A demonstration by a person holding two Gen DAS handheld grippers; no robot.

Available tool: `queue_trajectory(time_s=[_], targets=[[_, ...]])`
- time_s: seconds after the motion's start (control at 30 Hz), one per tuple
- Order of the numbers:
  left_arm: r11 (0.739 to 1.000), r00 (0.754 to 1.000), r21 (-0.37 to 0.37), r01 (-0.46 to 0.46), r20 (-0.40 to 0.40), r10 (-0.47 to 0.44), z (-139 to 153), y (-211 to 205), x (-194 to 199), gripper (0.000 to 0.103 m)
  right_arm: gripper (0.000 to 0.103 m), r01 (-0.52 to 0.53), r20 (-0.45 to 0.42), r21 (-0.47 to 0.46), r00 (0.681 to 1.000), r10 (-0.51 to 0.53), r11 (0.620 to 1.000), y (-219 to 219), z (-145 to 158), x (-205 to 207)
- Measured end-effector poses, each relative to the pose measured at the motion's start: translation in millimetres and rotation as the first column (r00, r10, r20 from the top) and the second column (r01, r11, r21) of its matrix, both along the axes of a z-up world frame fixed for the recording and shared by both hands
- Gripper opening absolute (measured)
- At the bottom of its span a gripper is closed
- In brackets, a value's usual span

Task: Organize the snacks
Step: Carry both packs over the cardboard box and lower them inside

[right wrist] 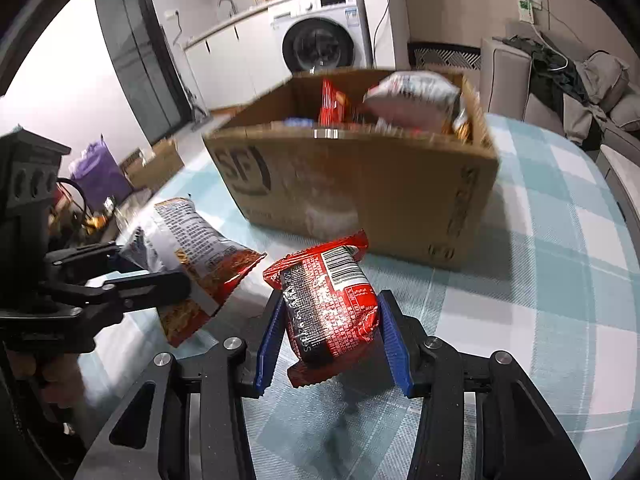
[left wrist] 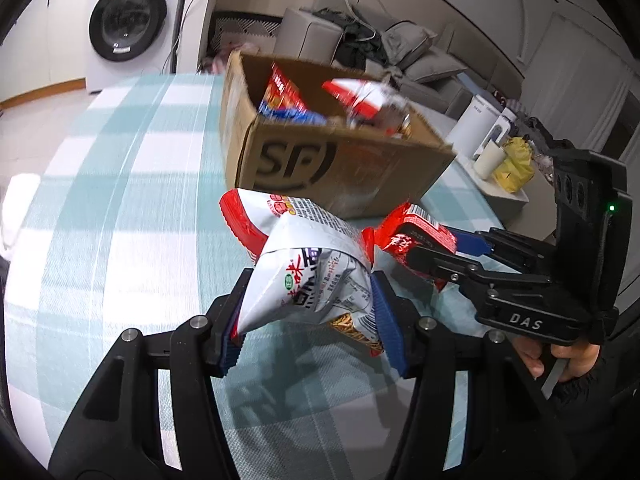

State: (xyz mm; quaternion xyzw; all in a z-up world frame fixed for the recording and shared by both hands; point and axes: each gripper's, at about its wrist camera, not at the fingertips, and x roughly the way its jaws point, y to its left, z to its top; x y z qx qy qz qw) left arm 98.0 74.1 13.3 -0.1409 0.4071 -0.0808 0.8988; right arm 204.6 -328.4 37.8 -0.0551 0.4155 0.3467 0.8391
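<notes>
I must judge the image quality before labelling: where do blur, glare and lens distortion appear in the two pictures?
Left wrist view: the brown cardboard box and the packets inside are motion-smeared; the silver-and-red snack bag in the left gripper is sharp; table edges bow.
Right wrist view: the box is smeared; glare spots the glossy red snack packet in the right gripper.

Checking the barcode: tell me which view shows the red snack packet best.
The right wrist view: the red snack packet fills the centre, barcode up, between the right gripper pads. The left wrist view shows only its end.
</notes>
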Motion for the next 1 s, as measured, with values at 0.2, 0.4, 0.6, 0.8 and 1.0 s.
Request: queue_trajectory(time_s=[0.2, 0.4, 0.6, 0.8, 1.0], targets=[[1.0, 0.998, 0.005, 0.002, 0.057, -0.002, 23, -2, 2, 0.054, 0.046, 0.015, 0.051, 0.061, 0.999, -0.018, 0.998, -14, 34, -8], [1.0, 0.995, 0.011, -0.005, 0.101, 0.004, 43, -2, 5, 0.054, 0.046, 0.023, 0.095, 0.084, 0.995, -0.031, 0.996, -20, 60, -13], [1.0, 0.991, 0.021, -0.019, 0.133, 0.016, 58, 1, 15, 0.054, 0.046, 0.041, 0.121, 0.103, 0.991, -0.054, 0.994, -17, 80, -7], [0.999, 0.987, 0.03, -0.028, 0.157, 0.023, 71, 4, 26, 0.054, 0.046, 0.069, 0.133, 0.116, 0.988, -0.084, 0.991, -16, 87, 3], [0.999, 0.984, 0.043, -0.027, 0.175, 0.019, 82, 4, 39, 0.054, 0.046, 0.088, 0.132, 0.114, 0.986, -0.103, 0.99, -15, 91, 13]])
